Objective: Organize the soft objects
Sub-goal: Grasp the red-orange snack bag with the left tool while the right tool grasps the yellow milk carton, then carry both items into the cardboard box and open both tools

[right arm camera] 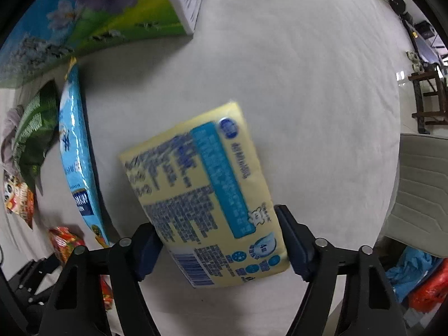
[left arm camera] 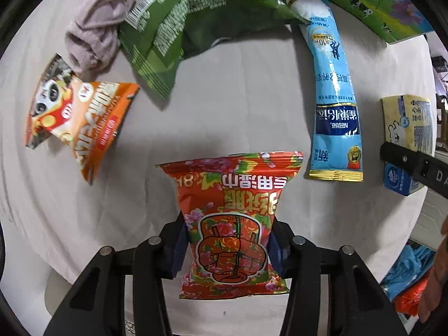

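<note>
My left gripper (left arm camera: 228, 247) is shut on a red floral wet-wipe pack (left arm camera: 232, 218), held just above the white cloth. My right gripper (right arm camera: 221, 245) is shut on a yellow tissue pack (right arm camera: 207, 196), which also shows at the right edge of the left wrist view (left arm camera: 406, 123). On the cloth lie a blue Nestle pouch (left arm camera: 333, 89), a green snack bag (left arm camera: 193, 25), an orange panda snack bag (left arm camera: 75, 120) and a grey-pink towel (left arm camera: 98, 25). The red pack shows small in the right wrist view (right arm camera: 65, 242).
A large printed box with a meadow picture (left arm camera: 372, 0) stands at the back; it also shows in the right wrist view (right arm camera: 84, 28). The round table's edge (right arm camera: 392, 168) runs on the right, with a padded chair (right arm camera: 422, 190) and blue and orange bags (right arm camera: 417, 277) beyond.
</note>
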